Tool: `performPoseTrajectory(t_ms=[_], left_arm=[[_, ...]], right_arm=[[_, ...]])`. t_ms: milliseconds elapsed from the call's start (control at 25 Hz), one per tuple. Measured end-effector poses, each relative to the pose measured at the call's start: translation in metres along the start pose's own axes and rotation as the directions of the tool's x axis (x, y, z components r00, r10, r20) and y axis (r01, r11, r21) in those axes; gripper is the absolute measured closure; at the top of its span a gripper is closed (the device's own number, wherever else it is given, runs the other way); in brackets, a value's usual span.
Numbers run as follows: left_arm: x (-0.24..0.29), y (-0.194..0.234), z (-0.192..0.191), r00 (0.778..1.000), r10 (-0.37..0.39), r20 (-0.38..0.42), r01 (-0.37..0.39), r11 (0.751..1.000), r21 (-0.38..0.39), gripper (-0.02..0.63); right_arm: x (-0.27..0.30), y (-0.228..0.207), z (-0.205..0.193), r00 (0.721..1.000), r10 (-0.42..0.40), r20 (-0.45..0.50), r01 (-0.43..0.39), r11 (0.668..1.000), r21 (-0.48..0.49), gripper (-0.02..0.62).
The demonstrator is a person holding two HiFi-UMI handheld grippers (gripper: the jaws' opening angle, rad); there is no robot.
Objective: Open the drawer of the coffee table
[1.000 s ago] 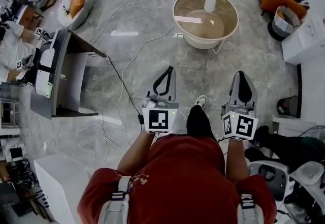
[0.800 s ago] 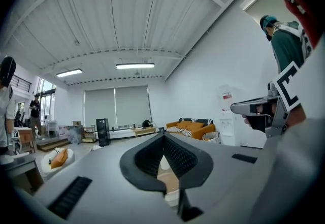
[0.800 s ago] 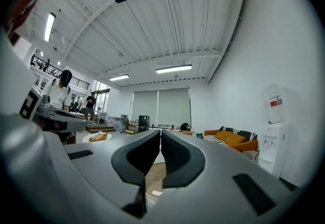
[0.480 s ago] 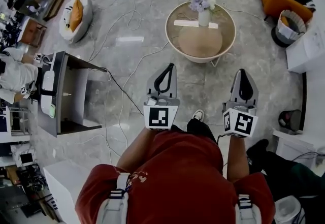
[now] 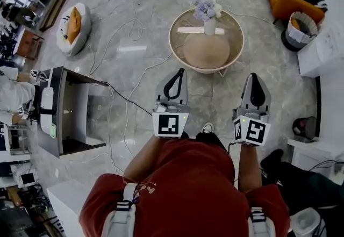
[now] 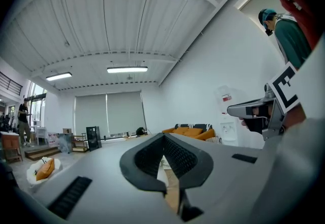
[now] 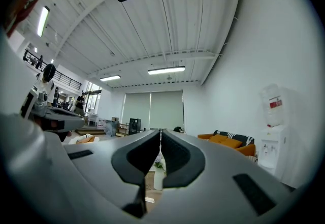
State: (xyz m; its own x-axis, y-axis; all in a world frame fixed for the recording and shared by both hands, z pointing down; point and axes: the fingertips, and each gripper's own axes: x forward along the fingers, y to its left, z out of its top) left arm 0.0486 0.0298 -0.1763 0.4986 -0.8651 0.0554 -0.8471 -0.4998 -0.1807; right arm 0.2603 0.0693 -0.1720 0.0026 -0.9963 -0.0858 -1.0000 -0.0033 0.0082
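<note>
step: approach | left tongs [image 5: 179, 73] together, empty | right tongs [image 5: 253, 77] likewise | round counter [image 5: 172, 47] (the coffee table) ahead, well apart | drawer unseen: find its front first, then go in low.

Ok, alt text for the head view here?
A person in a red shirt, seen from above, holds the left gripper and right gripper, both shut, level and aimed at a round coffee table carrying a vase of flowers. Cables trail over the grey floor.

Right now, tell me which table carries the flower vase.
The round beige coffee table, with the vase near its far rim; the dark rectangular desk at left has none.
</note>
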Motion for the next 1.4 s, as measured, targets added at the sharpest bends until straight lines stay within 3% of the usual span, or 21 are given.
performPoseTrajectory(t_ms=[320,480,560,640,760,840,1000,1120,1400], left_arm=[[0.007,0.023,-0.043,0.997,-0.017,-0.077,0.016,1.000,-0.007,0.592],[0.024,0.019,-0.102,0.986,-0.013,-0.165,0.005,0.999,-0.046,0.592],[0.034,0.018,-0.139,0.987,-0.025,-0.158,0.016,0.998,-0.055,0.592],[0.037,0.026,-0.182,0.993,-0.022,-0.113,0.015,0.998,-0.064,0.592],[0.042,0.038,-0.244,1.000,-0.005,0.025,0.005,1.000,-0.006,0.592],[0.047,0.037,-0.308,1.000,0.017,0.019,-0.016,1.000,-0.013,0.592],[0.052,0.032,-0.458,0.994,0.069,-0.090,-0.075,0.995,-0.064,0.592],[0.073,0.025,-0.539,0.997,0.071,-0.030,-0.072,0.997,-0.023,0.592],[0.126,0.000,-0.690,0.998,0.045,0.041,-0.043,0.998,-0.046,0.592]], right_arm=[[0.016,0.032,-0.025,0.999,0.016,-0.028,-0.016,1.000,-0.012,0.572],[0.029,0.035,-0.081,0.997,0.046,-0.070,-0.044,0.999,0.019,0.572],[0.036,0.044,-0.118,0.996,0.049,-0.080,-0.047,0.999,0.027,0.572],[0.041,0.065,-0.161,0.995,0.046,-0.091,-0.046,0.999,0.004,0.572],[0.042,0.090,-0.239,0.992,0.039,-0.122,-0.043,0.998,-0.035,0.572],[0.041,0.096,-0.300,0.988,0.042,-0.148,-0.047,0.998,-0.030,0.572],[0.039,0.109,-0.426,0.986,0.054,-0.160,-0.059,0.998,-0.023,0.572],[0.043,0.114,-0.517,0.986,0.064,-0.155,-0.067,0.998,-0.015,0.572],[0.063,0.110,-0.688,0.991,0.092,-0.101,-0.098,0.994,-0.057,0.572]])
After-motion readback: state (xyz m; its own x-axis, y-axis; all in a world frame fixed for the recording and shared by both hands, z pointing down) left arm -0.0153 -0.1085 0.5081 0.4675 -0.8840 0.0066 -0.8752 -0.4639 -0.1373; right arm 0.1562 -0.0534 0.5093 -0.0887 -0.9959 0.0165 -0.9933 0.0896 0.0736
